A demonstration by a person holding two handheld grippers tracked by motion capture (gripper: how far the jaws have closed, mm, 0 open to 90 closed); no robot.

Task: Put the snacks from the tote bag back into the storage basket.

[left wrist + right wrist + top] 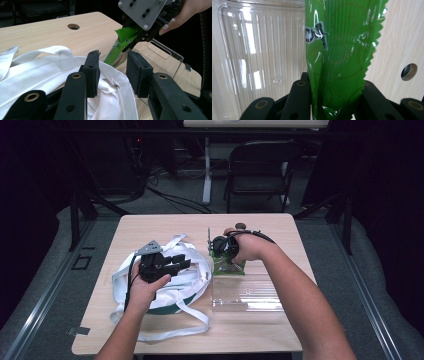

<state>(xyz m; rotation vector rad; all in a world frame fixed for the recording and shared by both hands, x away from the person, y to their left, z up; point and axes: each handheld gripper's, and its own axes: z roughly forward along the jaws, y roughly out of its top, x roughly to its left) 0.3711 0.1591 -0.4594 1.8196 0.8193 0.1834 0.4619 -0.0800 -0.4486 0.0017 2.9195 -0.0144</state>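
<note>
- Right gripper [223, 251]: jaws clamped on green packet [337, 50], pinching it near one end; rest of packet hangs away from jaws toward clear plastic tray [245, 292].
- Packet's zigzag-cut edge runs along one side of jaws in right gripper view; tray lies just beyond/under packet.
- Left gripper [113, 72]: jaws partly open, nothing between pads; sits over white cloth bag [165, 270], w/ bag rim right below fingertips.
- From left gripper, right gripper & packet are ahead, slightly to its right, near but apart.
- Wooden table [150, 225] under both; round hole in top beyond left jaws.
</note>
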